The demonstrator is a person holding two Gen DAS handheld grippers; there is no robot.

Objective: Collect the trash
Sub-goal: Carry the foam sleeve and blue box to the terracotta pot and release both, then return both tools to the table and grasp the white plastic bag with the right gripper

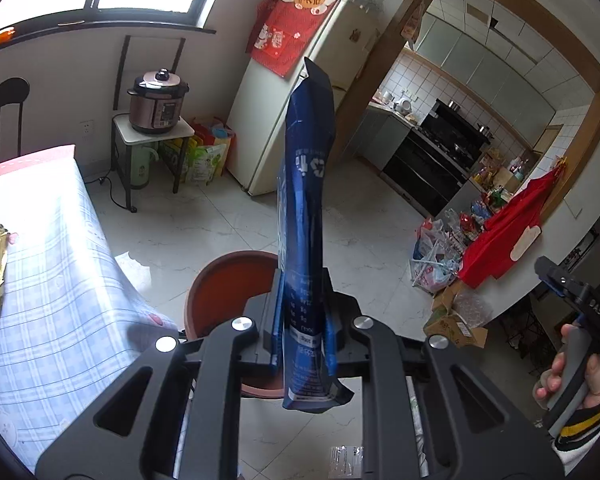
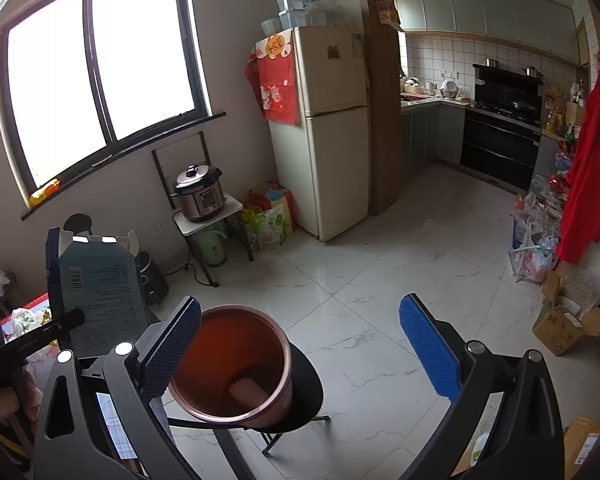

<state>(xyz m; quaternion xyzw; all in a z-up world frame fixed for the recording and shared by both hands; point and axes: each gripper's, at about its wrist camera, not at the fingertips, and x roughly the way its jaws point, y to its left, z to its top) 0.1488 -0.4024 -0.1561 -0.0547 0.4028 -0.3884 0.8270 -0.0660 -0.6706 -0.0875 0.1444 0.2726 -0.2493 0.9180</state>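
Your left claw (image 1: pixel 300 316) squeezes the flat blue box (image 1: pixel 306 208) tight, holding it right above the orange bin (image 2: pixel 236 364) so it can drop in. Your right claw (image 2: pixel 300 352) is wide open, holding nothing, with the bin just below it.

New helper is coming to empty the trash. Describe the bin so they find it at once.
Start at the cream fridge by the kitchen doorway, then come forward across the white tiled floor to a black stool. The bin stands on it: a round, open-topped, terracotta-coloured bucket, the only such container near the checked tablecloth.
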